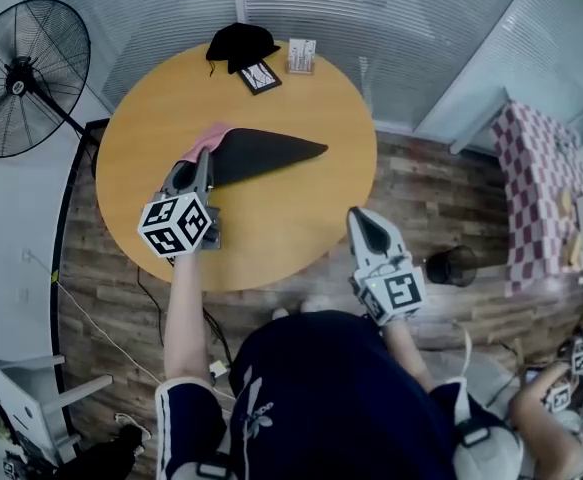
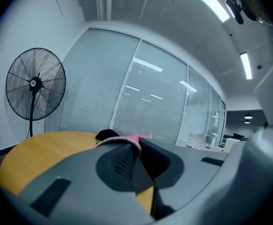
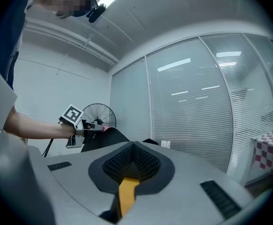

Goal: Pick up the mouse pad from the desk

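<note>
Left tool (image 1: 204, 160) tight on mouse pad (image 1: 266, 154) corner, above desk (image 1: 281, 228).

No wording is legible anywhere; the print on the small card (image 1: 301, 56) is too small to read.

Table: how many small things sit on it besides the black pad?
3, all at the far edge: a black fabric item, a dark-framed card in front of it, a white stand to the right. The pad might hide more.
</note>
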Tool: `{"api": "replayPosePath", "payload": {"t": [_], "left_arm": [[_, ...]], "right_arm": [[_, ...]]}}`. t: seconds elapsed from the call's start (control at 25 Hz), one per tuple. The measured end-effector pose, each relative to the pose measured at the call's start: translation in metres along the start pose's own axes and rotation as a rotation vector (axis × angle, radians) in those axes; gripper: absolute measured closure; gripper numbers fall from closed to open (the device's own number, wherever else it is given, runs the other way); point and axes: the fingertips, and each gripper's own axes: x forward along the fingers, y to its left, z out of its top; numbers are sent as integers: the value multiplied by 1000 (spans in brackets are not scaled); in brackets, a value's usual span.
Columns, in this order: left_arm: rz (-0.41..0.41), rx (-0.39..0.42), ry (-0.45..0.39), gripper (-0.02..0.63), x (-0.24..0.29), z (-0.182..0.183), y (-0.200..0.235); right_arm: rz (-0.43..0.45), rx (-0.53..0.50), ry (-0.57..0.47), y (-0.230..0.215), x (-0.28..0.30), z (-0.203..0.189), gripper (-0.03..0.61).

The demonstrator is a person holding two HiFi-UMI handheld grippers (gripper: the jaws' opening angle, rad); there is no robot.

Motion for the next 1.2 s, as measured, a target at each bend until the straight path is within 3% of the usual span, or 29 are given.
{"api": "replayPosePath", "payload": {"t": [0.6,1.2], "left_arm": [[42,163,-194,594,11,148,-4],[60,263,-287,594,-75,204,-30]], "right_arm": [[-5,19,-82,-10,-2,26,574],[23,28,-147,1,-2,51,575]]}}
